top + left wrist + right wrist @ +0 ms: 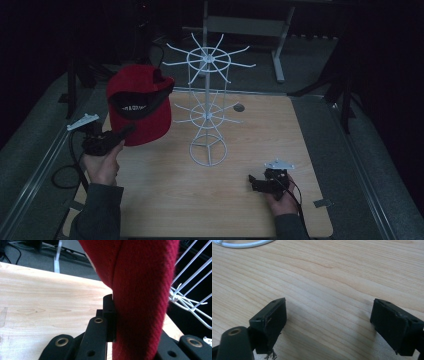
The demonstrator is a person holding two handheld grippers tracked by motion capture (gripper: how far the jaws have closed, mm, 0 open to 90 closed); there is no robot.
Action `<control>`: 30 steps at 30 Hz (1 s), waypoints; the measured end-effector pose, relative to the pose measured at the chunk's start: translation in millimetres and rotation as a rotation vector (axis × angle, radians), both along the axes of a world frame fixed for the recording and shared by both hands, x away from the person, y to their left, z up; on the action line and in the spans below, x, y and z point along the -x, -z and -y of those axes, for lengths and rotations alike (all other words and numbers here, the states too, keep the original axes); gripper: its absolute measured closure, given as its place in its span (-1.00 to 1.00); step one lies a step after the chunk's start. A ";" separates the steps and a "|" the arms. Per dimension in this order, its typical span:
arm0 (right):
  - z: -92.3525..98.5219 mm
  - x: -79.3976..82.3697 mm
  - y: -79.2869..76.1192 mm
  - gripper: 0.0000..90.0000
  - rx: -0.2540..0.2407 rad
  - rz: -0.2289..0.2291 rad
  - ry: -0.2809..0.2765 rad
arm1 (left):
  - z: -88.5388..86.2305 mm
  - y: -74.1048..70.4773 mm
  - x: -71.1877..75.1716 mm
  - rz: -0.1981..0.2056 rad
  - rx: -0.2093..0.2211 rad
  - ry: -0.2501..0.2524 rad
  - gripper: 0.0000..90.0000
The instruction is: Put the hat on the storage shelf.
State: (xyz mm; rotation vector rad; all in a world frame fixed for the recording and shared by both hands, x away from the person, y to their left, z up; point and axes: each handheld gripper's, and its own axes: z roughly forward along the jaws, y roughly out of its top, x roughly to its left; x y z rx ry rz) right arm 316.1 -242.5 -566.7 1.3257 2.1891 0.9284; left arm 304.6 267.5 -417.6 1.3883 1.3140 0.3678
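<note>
L gripper (121, 136) clamped on red hat (140, 107), held up just left of white rack (207, 117). R gripper (329, 322) jaws apart, low over desk (165, 200), right of rack.

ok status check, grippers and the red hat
Left gripper shut on red hat, held off the table. Right gripper open, empty. White wire rack stands beside hat.

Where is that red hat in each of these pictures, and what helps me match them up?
High view: the red hat hangs upper left, held up by the left gripper.
Left gripper view: its red knit fabric rises through the centre, clamped between the black jaws.
Right gripper view: bare tabletop lies between the jaws.
Shared landmark: the white wire rack.
</note>
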 end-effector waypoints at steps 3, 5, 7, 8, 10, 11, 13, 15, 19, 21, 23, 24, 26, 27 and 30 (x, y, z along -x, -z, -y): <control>0.0 0.0 0.0 -0.70 0.000 0.000 0.000 | 0.8 -3.6 -0.3 0.010 0.005 -0.002 0.88; 0.0 0.0 0.0 -0.70 0.000 0.000 0.000 | 1.4 -5.7 -0.6 0.014 0.008 -0.002 0.88; 0.0 0.1 0.0 -0.70 0.000 0.000 0.000 | 1.7 -7.2 -1.0 0.018 0.009 -0.001 0.88; 0.0 0.1 0.0 -0.70 0.000 0.000 0.000 | 1.7 -7.2 -1.0 0.018 0.009 -0.001 0.88; 0.0 0.0 0.0 -0.70 0.000 0.000 -0.001 | 2.3 -9.1 -1.3 0.022 0.011 -0.001 0.88; 0.0 0.0 0.0 -0.70 0.000 0.000 0.000 | 2.8 -11.3 -2.1 0.026 0.015 0.002 0.88; 0.1 0.0 0.0 -0.70 0.001 0.000 0.000 | 3.1 -12.8 -2.7 0.028 0.020 0.006 0.88; 0.0 0.0 -0.1 -0.70 0.000 0.000 0.000 | 3.6 -14.5 -3.4 0.029 0.022 0.010 0.88; 0.0 0.1 -0.1 -0.70 0.001 -0.001 0.000 | 4.8 -17.7 -4.7 0.033 0.028 0.015 0.88; 0.0 0.0 0.0 -0.70 0.001 0.000 0.000 | 5.3 -19.6 -5.2 0.037 0.031 0.016 0.88; 0.1 0.0 0.0 -0.70 0.001 0.000 -0.001 | 5.6 -20.2 -5.4 0.038 0.032 0.016 0.88; 0.0 0.1 -0.1 -0.70 0.000 -0.001 0.000 | 6.0 -21.1 -5.8 0.040 0.035 0.016 0.88; 0.0 0.1 -0.1 -0.70 0.000 -0.001 0.000 | 6.5 -22.9 -6.7 0.042 0.034 0.019 0.88; 0.1 0.0 0.0 -0.70 0.001 0.000 0.000 | 6.8 -23.9 -7.4 0.042 0.038 0.020 0.88; 0.0 0.0 0.0 -0.70 0.001 0.000 -0.001 | 6.8 -24.7 -8.2 0.043 0.040 0.020 0.88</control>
